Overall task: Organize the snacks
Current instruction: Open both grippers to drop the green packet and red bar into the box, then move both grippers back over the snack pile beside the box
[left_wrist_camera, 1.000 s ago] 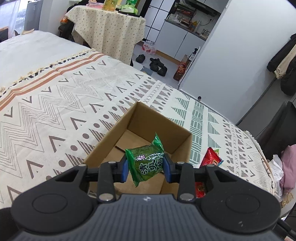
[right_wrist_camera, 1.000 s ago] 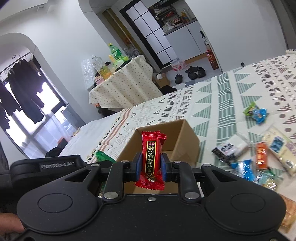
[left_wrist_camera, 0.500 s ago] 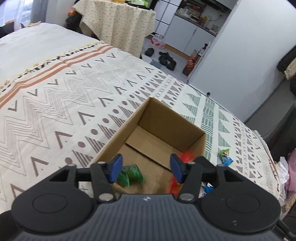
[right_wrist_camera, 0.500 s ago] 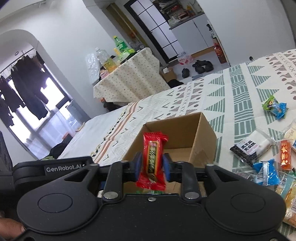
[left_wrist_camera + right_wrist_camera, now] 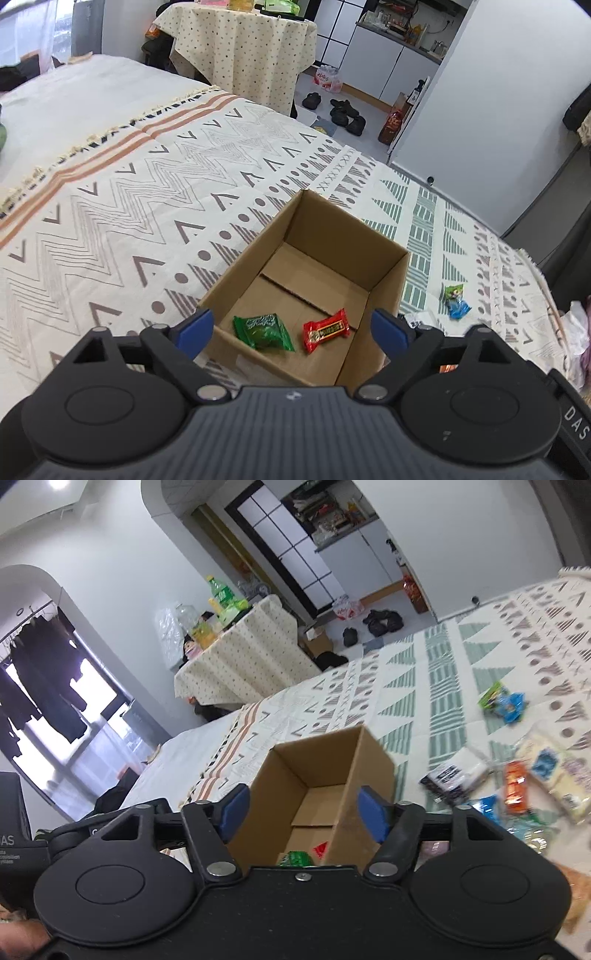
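Note:
An open cardboard box [image 5: 343, 221] stands on the patterned bedspread. On its floor lie a green snack packet [image 5: 263, 329] and a red snack bar [image 5: 325, 329], side by side. My left gripper [image 5: 291, 328] hovers above the box's near edge; its jaws are opening and nothing is between them. In the right wrist view the same box [image 5: 373, 760] is below my right gripper [image 5: 303, 808], whose jaws are also opening and hold nothing. Only slivers of the green packet [image 5: 295, 857] and the red bar [image 5: 320, 849] show over that gripper's body.
Several loose snack packets [image 5: 517, 786] lie on the bedspread to the right of the box, and a green-and-blue one [image 5: 502, 700] sits farther off. A cloth-covered table [image 5: 243, 48] with bottles stands beyond the bed. Shoes [image 5: 343, 112] lie on the floor.
Both grippers have let go: the green packet fell from the left one and the red bar from the right one, and both now lie in the box. Both sets of jaws spread wide.

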Demonstrator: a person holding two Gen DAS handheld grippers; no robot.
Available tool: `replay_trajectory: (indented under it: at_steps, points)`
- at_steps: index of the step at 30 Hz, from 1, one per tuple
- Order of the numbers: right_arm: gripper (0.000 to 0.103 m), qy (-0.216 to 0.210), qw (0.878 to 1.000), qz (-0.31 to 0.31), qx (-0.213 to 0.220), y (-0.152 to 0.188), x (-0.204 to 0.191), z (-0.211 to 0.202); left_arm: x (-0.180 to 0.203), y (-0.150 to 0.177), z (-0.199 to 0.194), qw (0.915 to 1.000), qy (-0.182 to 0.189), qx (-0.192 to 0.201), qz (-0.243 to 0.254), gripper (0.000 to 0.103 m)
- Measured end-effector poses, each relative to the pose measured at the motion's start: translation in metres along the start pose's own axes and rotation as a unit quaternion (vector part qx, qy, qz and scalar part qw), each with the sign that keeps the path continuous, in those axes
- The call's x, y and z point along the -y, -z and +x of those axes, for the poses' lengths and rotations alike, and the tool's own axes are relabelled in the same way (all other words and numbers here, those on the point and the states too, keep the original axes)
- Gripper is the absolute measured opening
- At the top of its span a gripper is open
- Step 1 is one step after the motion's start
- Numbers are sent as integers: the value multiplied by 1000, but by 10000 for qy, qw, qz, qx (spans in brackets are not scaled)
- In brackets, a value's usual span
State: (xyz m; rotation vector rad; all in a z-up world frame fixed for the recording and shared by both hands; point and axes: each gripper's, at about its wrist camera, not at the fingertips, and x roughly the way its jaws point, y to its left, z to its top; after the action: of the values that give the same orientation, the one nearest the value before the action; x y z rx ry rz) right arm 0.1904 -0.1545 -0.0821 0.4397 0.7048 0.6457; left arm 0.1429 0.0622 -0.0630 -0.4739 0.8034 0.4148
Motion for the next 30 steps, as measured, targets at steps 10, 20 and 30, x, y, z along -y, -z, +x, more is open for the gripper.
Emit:
replay_trajectory:
  at_steps: [10,20,30]
  points:
    - [86,341,9994,84,10,-4,16,-38,15,9,-31,9995,-13,289,150,103]
    - [95,853,9963,31,89,-15,38,-75,34,22,-50,9984,208,443,287,103]
    - [97,1410,9898,167,101,-12,71,-106,59,42,-59,9963,541,376,550,103]
